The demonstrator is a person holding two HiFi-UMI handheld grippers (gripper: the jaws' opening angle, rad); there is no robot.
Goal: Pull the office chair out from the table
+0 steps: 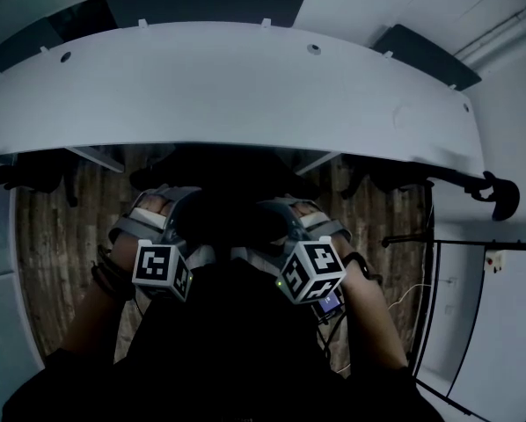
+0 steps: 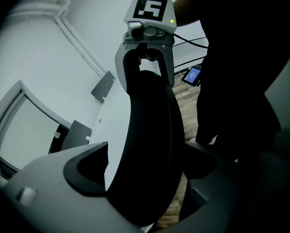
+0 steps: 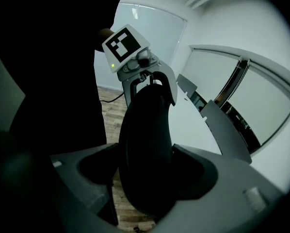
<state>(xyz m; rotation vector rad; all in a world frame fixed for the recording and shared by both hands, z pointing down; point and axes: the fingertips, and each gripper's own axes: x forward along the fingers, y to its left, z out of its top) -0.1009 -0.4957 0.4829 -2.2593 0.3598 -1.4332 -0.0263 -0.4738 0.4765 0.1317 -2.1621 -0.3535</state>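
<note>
Wooden floorboards [image 1: 47, 236] are seen below the near edge of the white curved desk [image 1: 245, 86], at its left end. Just off that near edge, left of the desk's middle, the left tool [image 2: 146, 152] is held pointing steeply down. Its jaws are spread wide on either side of the top rim of the black office chair [image 1: 232, 222]. In the left gripper view a sliver of desk shows between one jaw and the backrest, so the rim is straddled and not clamped. The chair is tucked in at the desk's middle, its front lost in shadow beneath the desktop and its backrest just clear of the near edge. Right of the desk's middle, the right tool [image 3: 145, 154] is set over the same rim, its jaws likewise standing wide apart with the backrest between them. A small lit screen [image 1: 327, 303] is carried on that tool.
</note>
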